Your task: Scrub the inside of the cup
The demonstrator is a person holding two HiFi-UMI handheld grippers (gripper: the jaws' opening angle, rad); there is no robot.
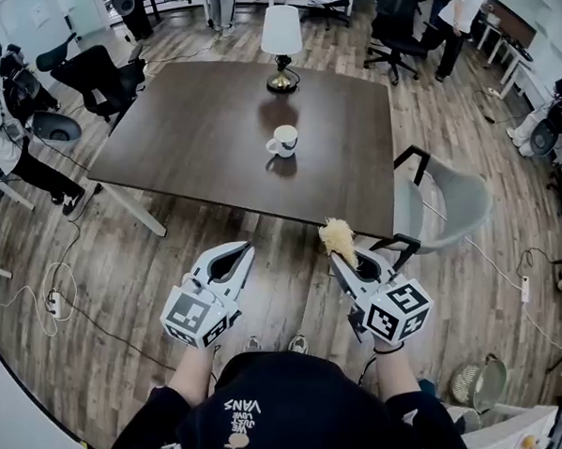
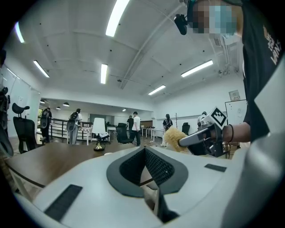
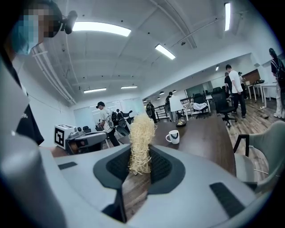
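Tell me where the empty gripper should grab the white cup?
Probably its handle, coming from the left. The cup stands upright with the handle sticking out on the side of the left gripper. Holding there leaves the mouth free for the yellow scrubber in the right gripper.

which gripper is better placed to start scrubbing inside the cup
Right: the right gripper is shut on the scrubber, with the cup ahead; the left gripper is shut and empty.

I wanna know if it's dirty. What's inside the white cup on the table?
From above, the cup shows only a pale opening, too small to tell more. Its wall hides the bottom.
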